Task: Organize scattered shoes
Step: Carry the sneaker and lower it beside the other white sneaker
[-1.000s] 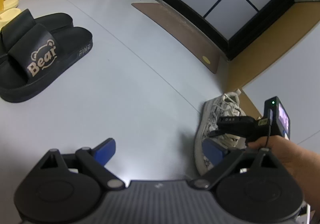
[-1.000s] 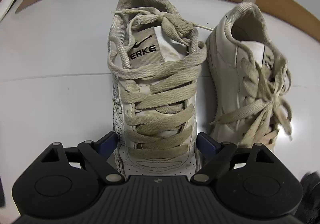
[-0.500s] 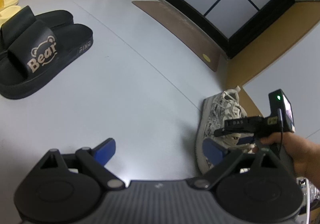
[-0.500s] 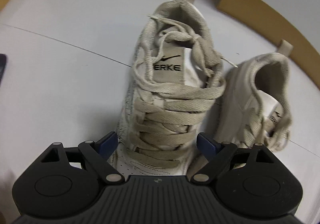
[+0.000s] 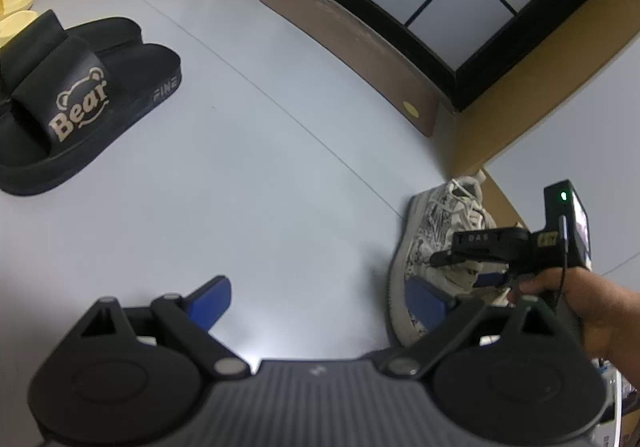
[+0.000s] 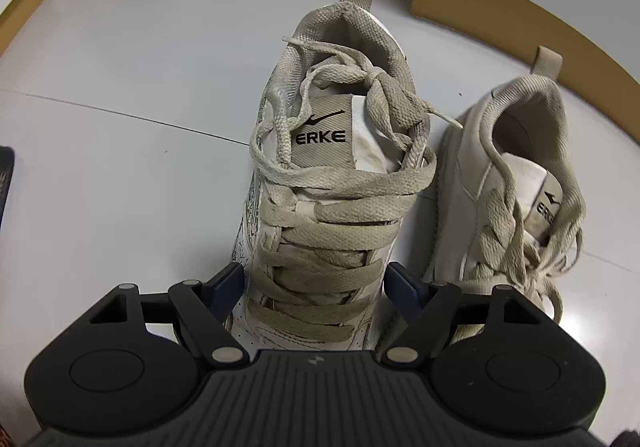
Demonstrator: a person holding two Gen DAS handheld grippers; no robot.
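From the left wrist view, the left gripper (image 5: 316,299) hangs over bare floor (image 5: 280,175) with its fingers spread wide and nothing between them. The pair of black slides (image 5: 76,103) sits side by side well to the left, and the printed sneaker (image 5: 432,247) lies at the right near the wooden baseboard (image 5: 516,127), with the right hand (image 5: 580,303) over it. Open floor lies between the 2 groups (plenty of room to carry a shoe across).

From the right wrist view, the right gripper (image 6: 316,279) straddles the toe end of that sneaker (image 6: 328,207), its fingers closing on the sides; I judge the pads at or nearly at contact, not yet a firm grip. The 2nd sneaker (image 6: 516,183) lies just beside it on the right, slightly askew. The step in hand looks like gripping this shoe to square it with its mate; next, a firm pinch and a small slide, minding the neighbour's laces and the baseboard beyond.
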